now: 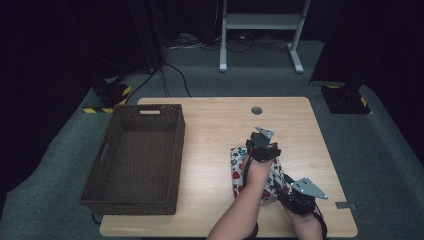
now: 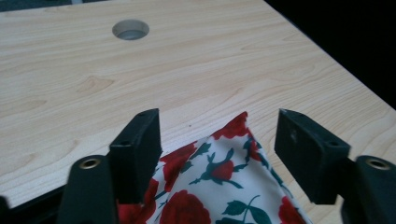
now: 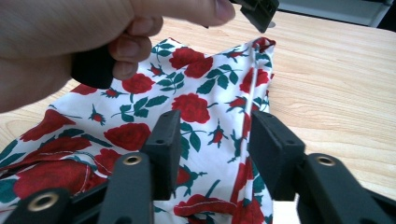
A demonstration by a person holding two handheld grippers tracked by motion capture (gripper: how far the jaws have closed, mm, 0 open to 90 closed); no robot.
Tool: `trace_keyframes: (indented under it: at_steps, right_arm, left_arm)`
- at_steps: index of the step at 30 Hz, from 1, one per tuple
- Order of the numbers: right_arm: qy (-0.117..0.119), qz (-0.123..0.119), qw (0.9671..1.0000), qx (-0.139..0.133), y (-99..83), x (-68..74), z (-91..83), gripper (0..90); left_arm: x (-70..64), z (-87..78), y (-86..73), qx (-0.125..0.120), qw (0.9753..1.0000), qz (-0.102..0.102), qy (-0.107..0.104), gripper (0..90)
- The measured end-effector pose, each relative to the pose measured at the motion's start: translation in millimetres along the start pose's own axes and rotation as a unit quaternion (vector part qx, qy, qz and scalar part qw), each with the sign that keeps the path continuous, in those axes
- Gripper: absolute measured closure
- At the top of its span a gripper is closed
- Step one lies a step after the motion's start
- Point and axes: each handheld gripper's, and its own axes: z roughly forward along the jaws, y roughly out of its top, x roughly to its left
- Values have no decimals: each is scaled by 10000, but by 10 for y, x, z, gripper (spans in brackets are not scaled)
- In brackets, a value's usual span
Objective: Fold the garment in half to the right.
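The dark wicker basket stands on the tabletop well to the left of the rose-print cloth; nothing can be made out inside it, though its shadowed floor is hard to read from the high view. The cloth lies to the right of the basket, partly covered by the person's forearm and hands.

The left gripper hovers over the cloth's far corner, its jaws wide apart on either side of that corner and holding nothing. The right gripper is at the cloth's near edge; its jaws stand part-way open astride a raised fold, and they seem not to pinch it, though the contact is unclear.

In the right gripper view the left hand hides the cloth's upper left part. The cloth's near edge is cut off at the bottom of both gripper views.
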Motion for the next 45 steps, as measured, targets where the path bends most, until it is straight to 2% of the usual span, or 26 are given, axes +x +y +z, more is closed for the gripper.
trace_keyframes:
  at_steps: [8,11,16,23,33,37,45]
  right_arm:
    - [51,54,10000,13,-15,-57,-18,316]
    - [20,112,9999,72,-31,-77,-18,228]
    - [68,44,9998,200,-82,-85,-26,176]
    - [30,51,9996,278,-152,-116,-82,163]
    - [-28,-7,9993,386,-280,-182,-194,155]
    - [-26,-5,9991,414,-314,-207,-207,155]
    - [-5,16,9989,472,-368,-244,-191,159]
  left_arm:
    - [64,-122,7,57,9996,-69,-264,154]
    - [130,-211,-3,-4,9996,-25,-271,143]
    - [280,-336,-45,72,9991,-259,-319,61]
    - [450,-537,-95,-72,9994,-238,-247,58]
    - [560,-698,-267,-1,9994,-234,-263,58]
    - [564,-743,-331,7,9993,-250,-289,59]
    - [508,-834,-587,173,9991,-171,-355,61]
